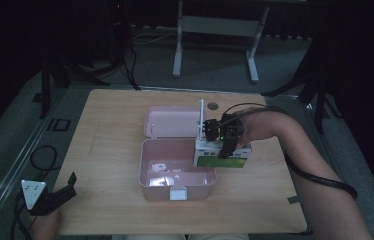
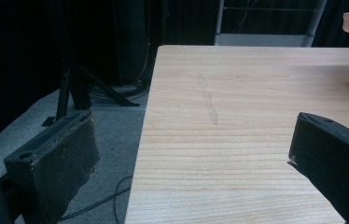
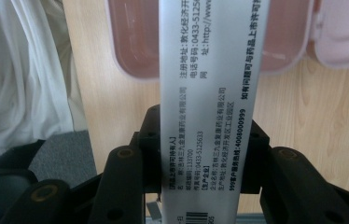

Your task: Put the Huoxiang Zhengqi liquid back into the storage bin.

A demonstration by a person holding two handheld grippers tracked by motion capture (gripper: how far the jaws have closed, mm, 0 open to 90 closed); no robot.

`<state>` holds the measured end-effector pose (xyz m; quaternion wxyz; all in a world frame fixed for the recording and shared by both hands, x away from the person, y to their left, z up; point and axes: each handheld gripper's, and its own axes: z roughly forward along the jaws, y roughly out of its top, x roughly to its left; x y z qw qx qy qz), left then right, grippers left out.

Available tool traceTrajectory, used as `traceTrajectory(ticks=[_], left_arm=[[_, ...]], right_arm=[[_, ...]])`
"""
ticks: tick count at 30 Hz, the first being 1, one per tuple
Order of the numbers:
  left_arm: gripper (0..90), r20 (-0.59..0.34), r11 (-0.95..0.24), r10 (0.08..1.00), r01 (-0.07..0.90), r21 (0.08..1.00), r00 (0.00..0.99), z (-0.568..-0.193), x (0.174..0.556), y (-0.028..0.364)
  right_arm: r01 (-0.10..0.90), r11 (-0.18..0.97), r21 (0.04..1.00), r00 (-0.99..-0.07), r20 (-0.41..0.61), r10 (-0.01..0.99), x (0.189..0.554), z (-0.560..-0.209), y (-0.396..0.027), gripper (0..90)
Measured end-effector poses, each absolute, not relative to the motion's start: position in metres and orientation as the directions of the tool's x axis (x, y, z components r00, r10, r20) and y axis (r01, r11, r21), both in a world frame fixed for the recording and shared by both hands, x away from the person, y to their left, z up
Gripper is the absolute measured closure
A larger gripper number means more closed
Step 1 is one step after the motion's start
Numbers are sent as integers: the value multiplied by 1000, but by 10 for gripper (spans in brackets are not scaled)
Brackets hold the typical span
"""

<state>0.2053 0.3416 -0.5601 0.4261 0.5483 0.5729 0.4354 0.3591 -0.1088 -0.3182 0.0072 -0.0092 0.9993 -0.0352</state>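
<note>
Down at the desk's (image 1: pixel 105 210) near left corner, the left gripper (image 1: pixel 67 187) sits low in the person's hand (image 1: pixel 45 225), grey plate (image 1: pixel 32 191) on top, jaws spread wide with nothing between them. In the left gripper view those two black jaws stand far apart, one over the floor beyond the desk's left edge, one over bare wood, and a faint scuff mark (image 2: pixel 208 100) runs across the grain ahead.

Moving in from the near edge, the pink box (image 1: pixel 175 172) stands open in the middle of the desk, white latch (image 1: pixel 177 193) on its near wall, something pale and glossy lying inside, too blurred to name. Its lid (image 1: pixel 170 121) lies flat on the far side.

At the pink box's right wall, the carton (image 1: pixel 222 154), white with a green face, is up off the desk, and the right gripper (image 1: pixel 227 140) is clamped on it, the forearm (image 1: pixel 320 170) reaching in from the near right corner. In the right gripper view the carton (image 3: pixel 212 93) runs straight up between the jaws, printed side facing the camera, barcode at the bottom, jaws pressed against both its sides. Beyond it lie the pink box (image 3: pixel 135 42) and the lid (image 3: pixel 345 37).

Farther back, a small dark round fitting (image 1: pixel 212 105) sits near the desk's far edge.
</note>
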Motion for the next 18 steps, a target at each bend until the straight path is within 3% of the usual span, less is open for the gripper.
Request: traceTrajectory(ticks=[18], left_arm=[[15, -16, 23, 999, 256, 967, -31, -560, 205, 342]], right_arm=[[-91, 993, -71, -996, 0, -91, 351, -325, -55, 626]])
